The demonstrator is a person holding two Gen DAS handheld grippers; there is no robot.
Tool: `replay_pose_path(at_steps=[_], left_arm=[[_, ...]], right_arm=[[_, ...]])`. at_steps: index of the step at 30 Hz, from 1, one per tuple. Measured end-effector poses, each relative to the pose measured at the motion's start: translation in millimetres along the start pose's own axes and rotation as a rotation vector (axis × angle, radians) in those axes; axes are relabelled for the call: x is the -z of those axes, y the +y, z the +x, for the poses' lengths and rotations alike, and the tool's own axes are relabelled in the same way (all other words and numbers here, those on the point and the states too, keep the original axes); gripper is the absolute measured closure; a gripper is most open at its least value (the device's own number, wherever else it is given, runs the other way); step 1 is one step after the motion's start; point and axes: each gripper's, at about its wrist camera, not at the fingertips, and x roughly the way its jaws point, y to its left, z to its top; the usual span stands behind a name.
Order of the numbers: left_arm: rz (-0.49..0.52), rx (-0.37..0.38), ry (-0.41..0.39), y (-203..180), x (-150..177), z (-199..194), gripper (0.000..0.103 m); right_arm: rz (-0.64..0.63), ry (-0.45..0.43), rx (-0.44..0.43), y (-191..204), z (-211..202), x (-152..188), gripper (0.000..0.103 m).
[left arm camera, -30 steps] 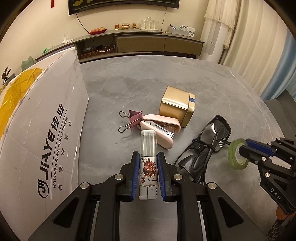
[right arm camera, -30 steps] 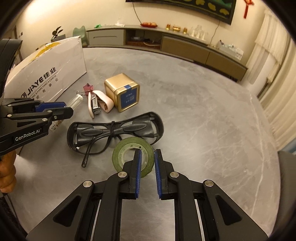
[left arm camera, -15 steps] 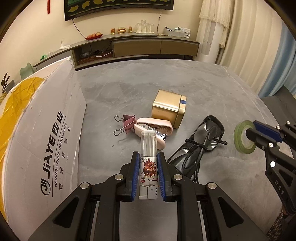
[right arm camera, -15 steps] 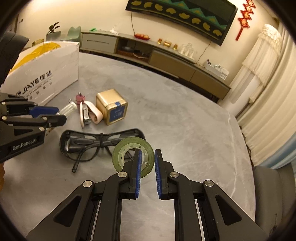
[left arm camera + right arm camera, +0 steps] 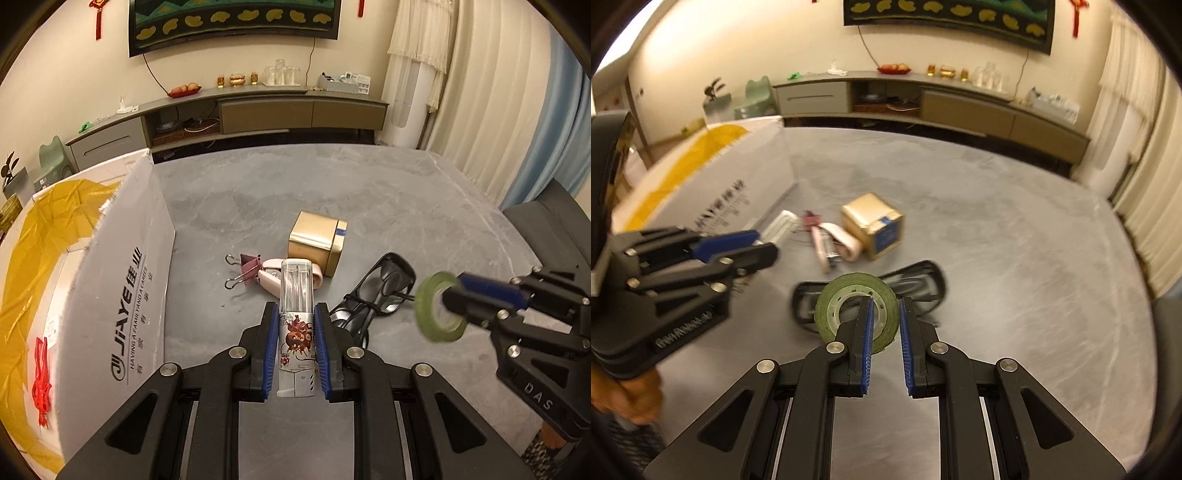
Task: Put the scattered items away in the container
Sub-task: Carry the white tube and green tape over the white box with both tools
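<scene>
One white cardboard box [image 5: 122, 280] with yellow lining stood at the table's [image 5: 369, 192] left edge. One binder clip [image 5: 246, 268], one pink stapler [image 5: 271, 279], one gold tin [image 5: 317, 242] and one pair of black glasses [image 5: 384, 288] lay mid-table. Left gripper [image 5: 295, 328]: jaws clamped on one clear bottle [image 5: 296, 317], held above the table. Right gripper [image 5: 885, 328]: jaws nearly together, pinching one green tape roll [image 5: 857, 310] aloft.

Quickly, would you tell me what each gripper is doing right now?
Left gripper: shut on the small bottle.
Right gripper: shut on the green tape roll.
</scene>
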Motion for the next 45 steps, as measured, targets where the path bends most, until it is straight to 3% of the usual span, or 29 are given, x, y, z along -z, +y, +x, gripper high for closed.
replay_pose_path(at_steps=[6,15,32,45], left_arm=[[-0.013,0.006,-0.031,5.9,-2.2,-18.4,0.083],[-0.041,0.004,-0.076,21.0,-2.7,-44.1,0.083],[-0.101,-0.028,-0.14,53.2,0.4,-89.3,0.083],[-0.206,-0.074,-0.176,100.8,3.6,-124.4,0.083]], right_arm=[[0.044,0.022,-0.116,16.8,-5.7,-4.3,0.088],[0.072,0.049,-0.207,40.4,-9.2,-6.6,0.088],[0.008,0.028,-0.205,83.6,-19.9,-15.2,0.088],[-0.049,0.015,-0.212,121.9,-20.0,-18.4,0.088]])
